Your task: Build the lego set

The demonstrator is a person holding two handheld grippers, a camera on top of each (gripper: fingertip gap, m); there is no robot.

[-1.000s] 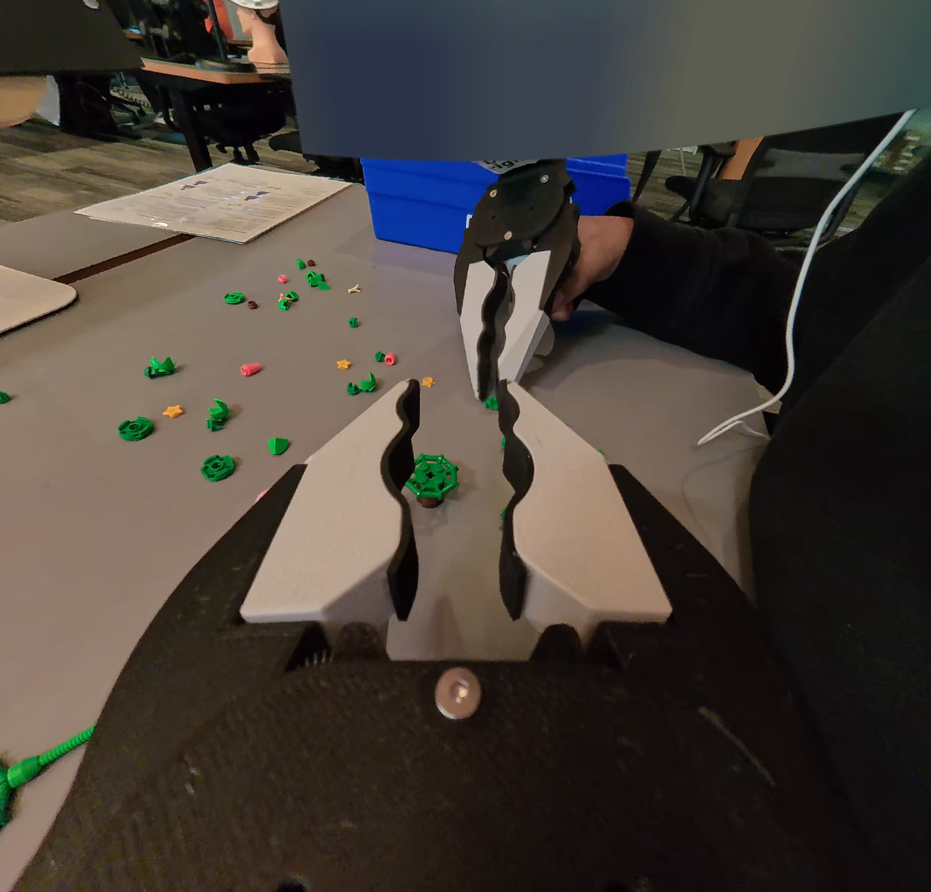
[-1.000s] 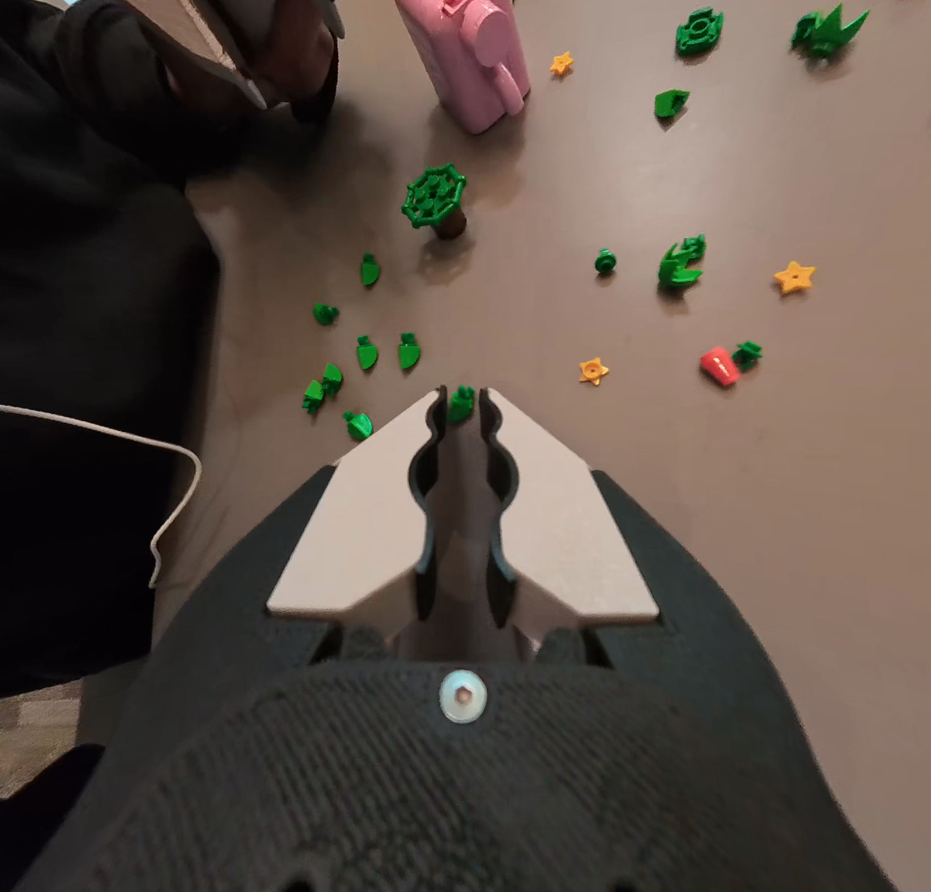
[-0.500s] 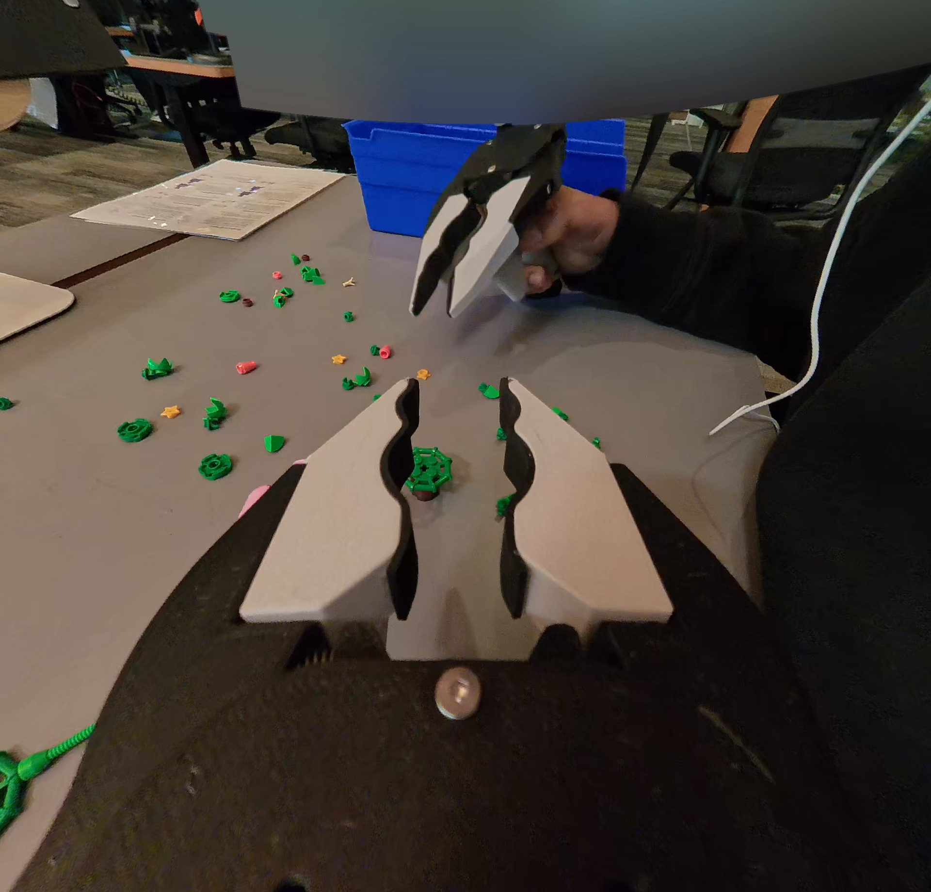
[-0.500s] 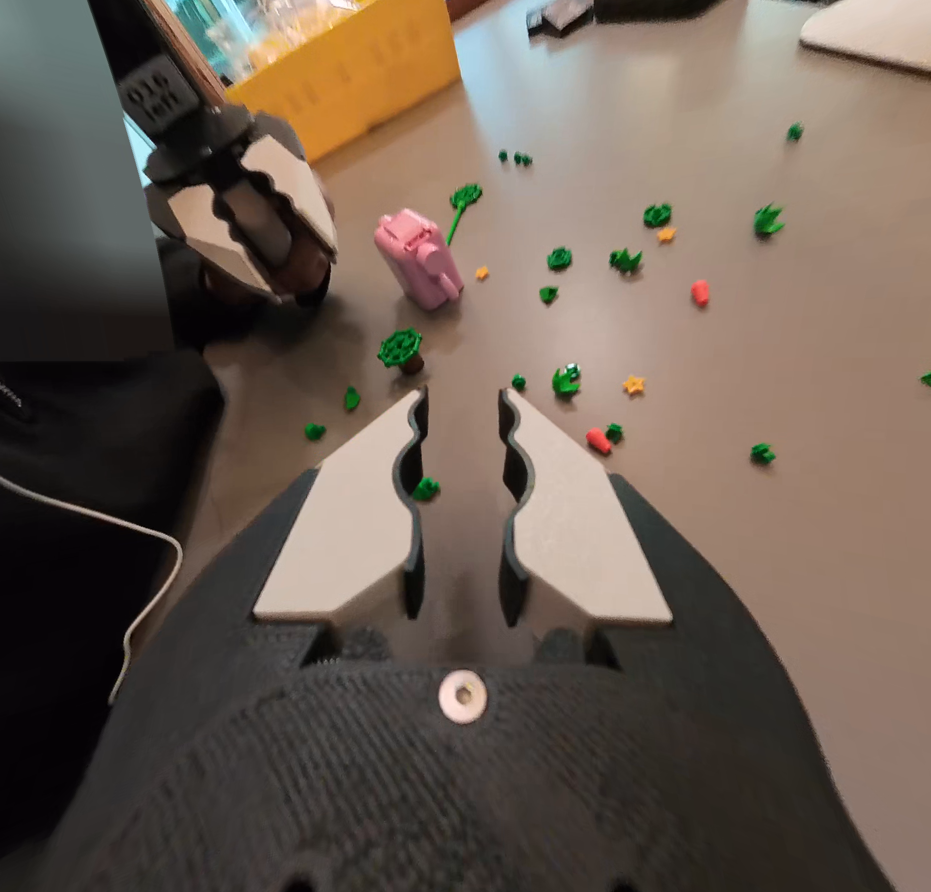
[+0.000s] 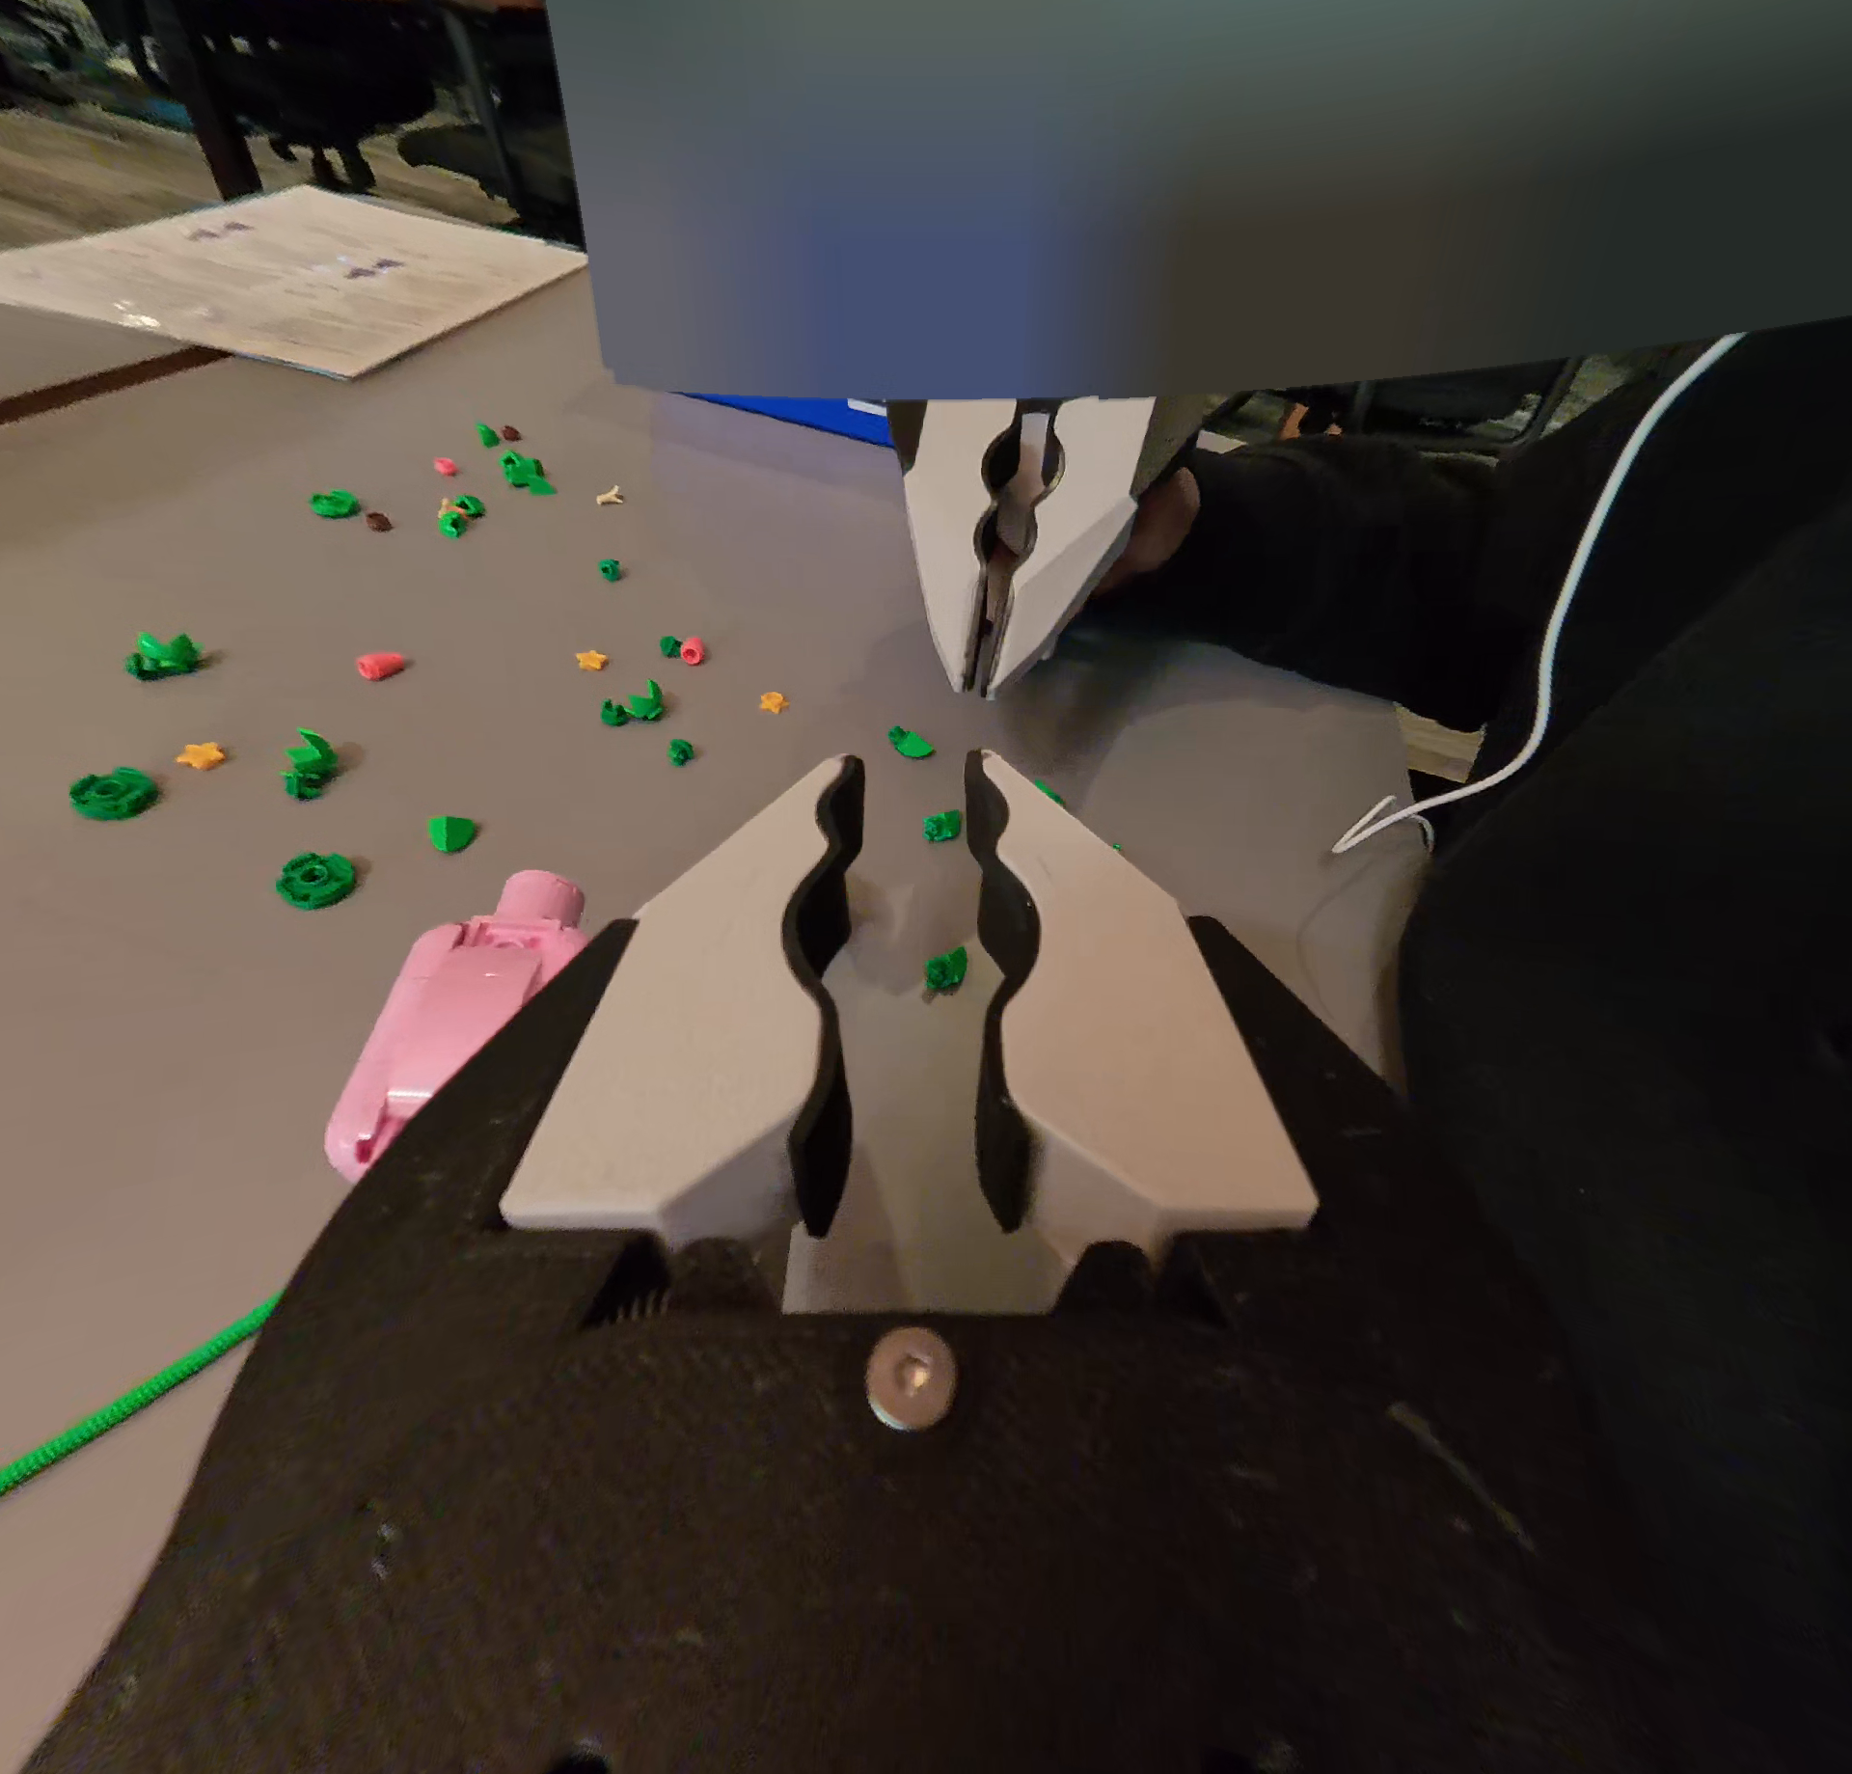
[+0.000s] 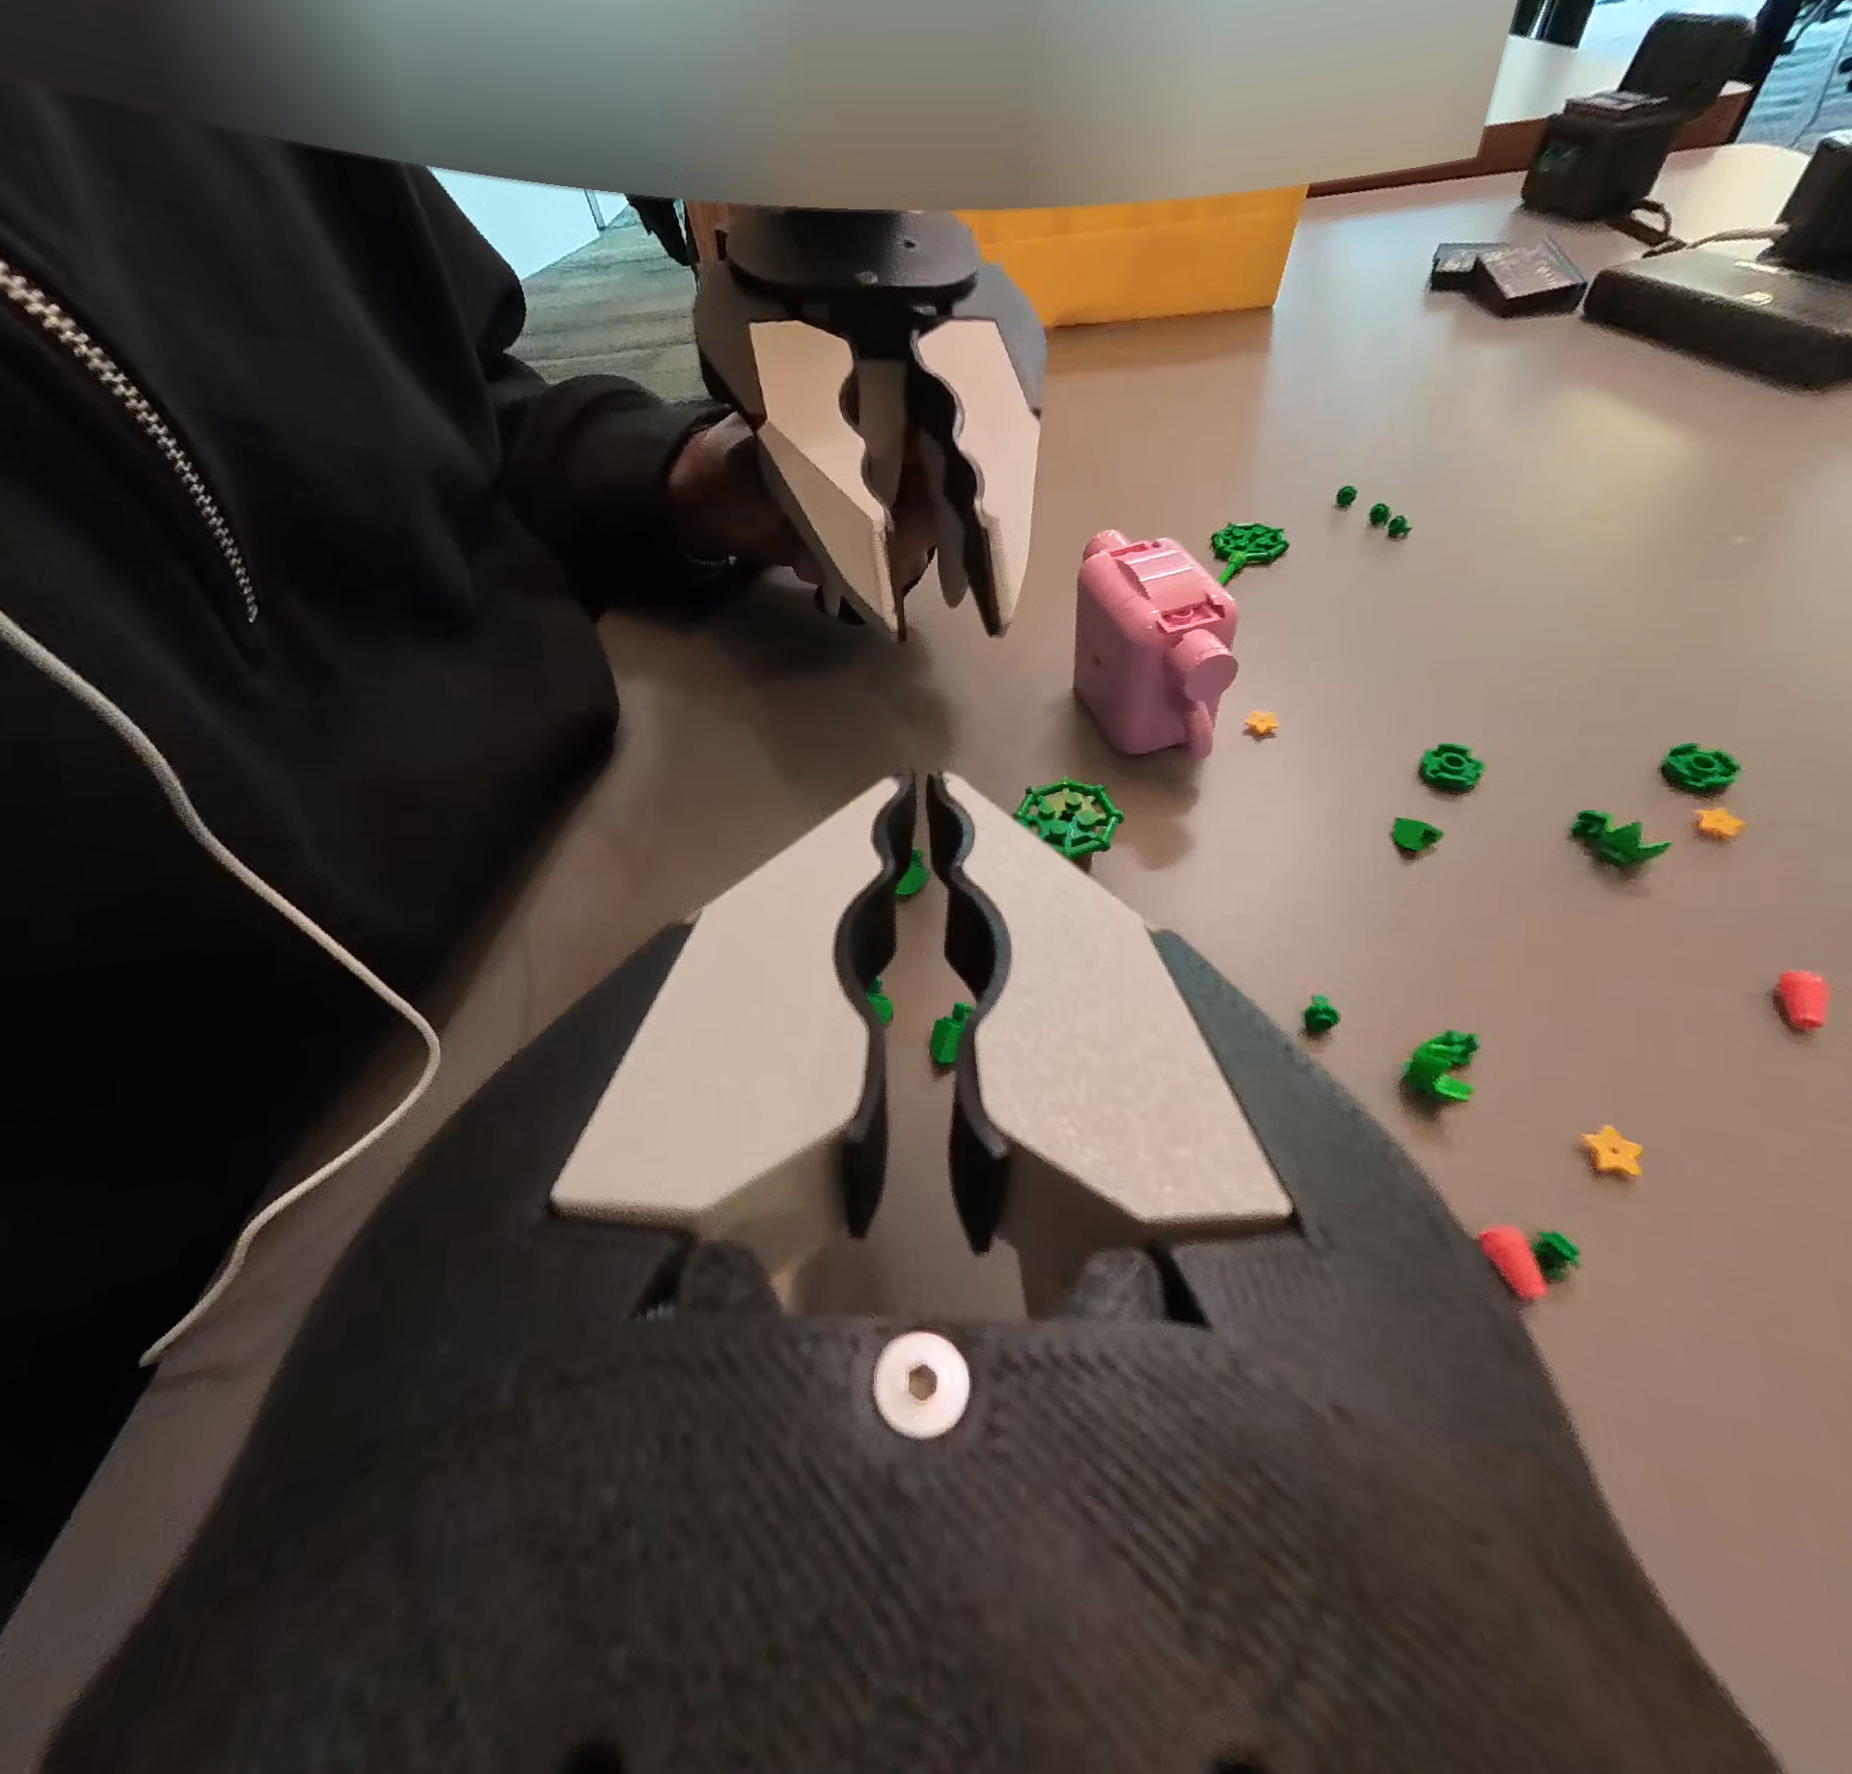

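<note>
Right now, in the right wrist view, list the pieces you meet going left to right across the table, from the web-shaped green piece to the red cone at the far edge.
Web-shaped green piece → pink block figure → small green round piece → spiky green leaf piece → red cone.
</note>
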